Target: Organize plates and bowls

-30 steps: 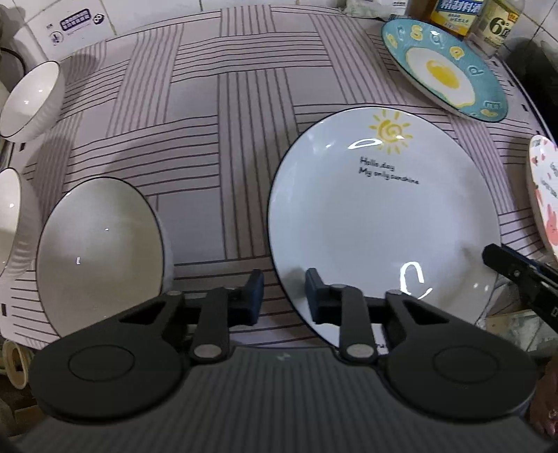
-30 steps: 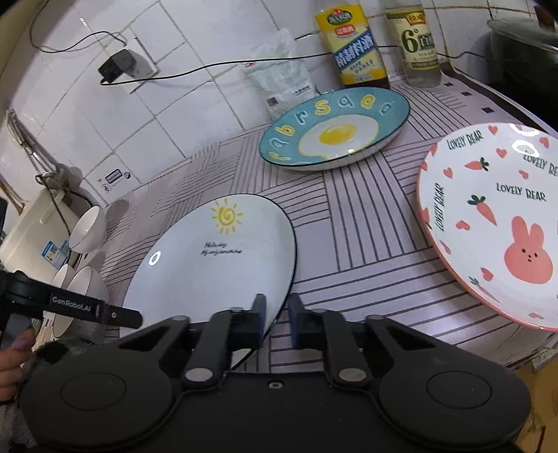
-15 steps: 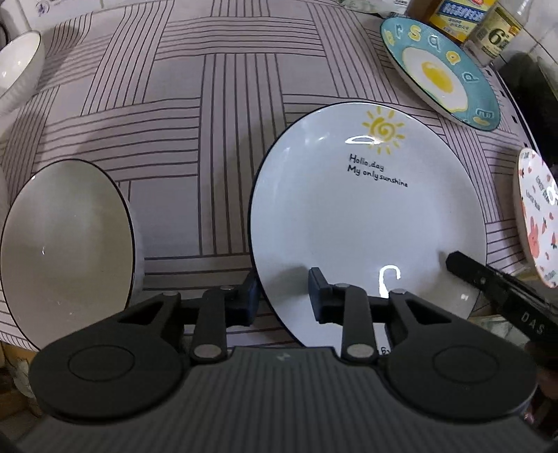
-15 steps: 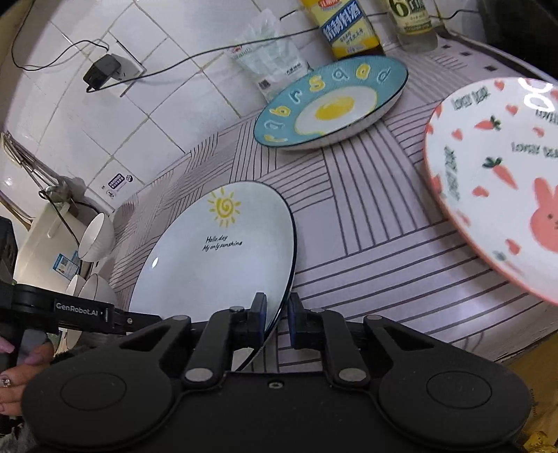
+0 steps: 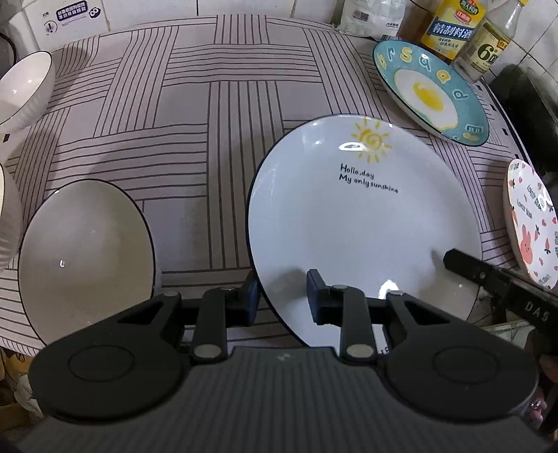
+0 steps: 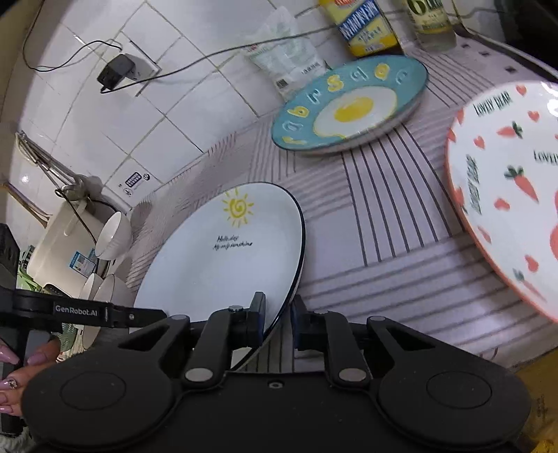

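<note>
A white plate with a yellow sun [image 5: 359, 223] [image 6: 216, 265] lies at the front of the striped table [image 5: 209, 104]. My left gripper [image 5: 283, 301] is shut on its near-left rim, one pad outside and one on the inner slope. My right gripper [image 6: 278, 320] straddles the plate's right rim. Its jaws are opening a little, with the rim still touching both pads. One of the right gripper's fingers [image 5: 464, 265] shows over the plate's right side. A black-rimmed white bowl [image 5: 83, 258] stands left of the plate.
A blue fried-egg plate [image 5: 429, 94] [image 6: 352, 108] sits at the back right and a rabbit plate [image 5: 533, 223] [image 6: 505, 181] at the right edge. Ribbed white bowls [image 5: 24, 87] [image 6: 111, 237] stand far left. Bottles [image 5: 450, 28] and a dark pot [image 5: 523, 104] line the back right.
Both grippers stay at the sun plate's rim. The right wrist view has tipped, so the rabbit plate fills more of its right side. The left view dipped towards the plate and came back.
</note>
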Action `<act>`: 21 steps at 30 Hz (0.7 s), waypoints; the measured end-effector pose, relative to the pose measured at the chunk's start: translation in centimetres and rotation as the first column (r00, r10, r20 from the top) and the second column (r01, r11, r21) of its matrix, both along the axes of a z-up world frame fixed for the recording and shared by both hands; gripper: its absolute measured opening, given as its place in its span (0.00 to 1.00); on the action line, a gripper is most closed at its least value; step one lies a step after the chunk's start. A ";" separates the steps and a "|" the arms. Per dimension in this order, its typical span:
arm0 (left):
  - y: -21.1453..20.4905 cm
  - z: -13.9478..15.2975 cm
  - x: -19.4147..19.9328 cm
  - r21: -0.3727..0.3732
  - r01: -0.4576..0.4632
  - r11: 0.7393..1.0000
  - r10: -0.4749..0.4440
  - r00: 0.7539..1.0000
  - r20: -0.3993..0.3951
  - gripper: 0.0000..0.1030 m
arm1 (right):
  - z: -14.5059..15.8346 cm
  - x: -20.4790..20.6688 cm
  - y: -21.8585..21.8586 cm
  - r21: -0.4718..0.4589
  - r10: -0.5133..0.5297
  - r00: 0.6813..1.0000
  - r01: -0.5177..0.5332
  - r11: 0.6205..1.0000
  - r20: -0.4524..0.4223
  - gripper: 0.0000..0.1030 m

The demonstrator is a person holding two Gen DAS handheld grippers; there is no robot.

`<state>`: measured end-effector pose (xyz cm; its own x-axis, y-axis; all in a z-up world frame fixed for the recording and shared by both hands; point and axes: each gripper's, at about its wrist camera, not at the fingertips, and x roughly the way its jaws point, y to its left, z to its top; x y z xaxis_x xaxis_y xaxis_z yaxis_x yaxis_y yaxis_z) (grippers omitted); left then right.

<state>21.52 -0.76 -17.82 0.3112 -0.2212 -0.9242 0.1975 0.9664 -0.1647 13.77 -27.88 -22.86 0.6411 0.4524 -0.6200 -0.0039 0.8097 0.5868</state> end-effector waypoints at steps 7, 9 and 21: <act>1.0 1.2 1.3 -0.031 -0.019 0.999 0.019 1.000 0.005 0.26 | 1.9 1.8 -0.1 0.006 0.017 0.999 -0.018 1.000 0.047 0.19; 1.0 1.5 2.2 -0.025 -0.010 1.000 0.010 1.000 0.005 0.26 | 2.3 2.6 0.2 0.001 0.025 0.998 -0.025 1.000 0.058 0.19; 2.4 2.4 9.1 0.043 -0.001 0.999 -0.002 0.998 0.070 0.26 | 2.6 10.5 2.6 0.023 0.026 0.995 -0.029 0.999 0.101 0.19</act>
